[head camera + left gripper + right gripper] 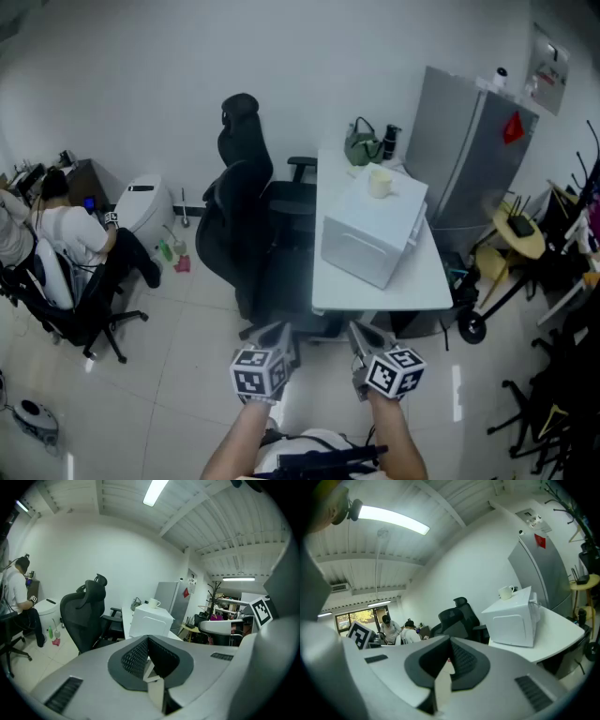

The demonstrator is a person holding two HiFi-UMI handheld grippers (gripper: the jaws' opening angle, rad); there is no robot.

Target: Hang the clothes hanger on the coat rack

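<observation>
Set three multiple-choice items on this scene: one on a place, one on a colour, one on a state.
1. Where does the cup stand? A on the floor; B on the white box; C on a windowsill.
2. What colour is the office chair beside the table? A black; B red; C white.
3. How do the jaws of the right gripper stand? A wide apart; B shut on the cup; C shut, empty.
Key: B, the cup sits on the box's top; A, its back and seat are black; C, the pads meet with nothing between them.
</observation>
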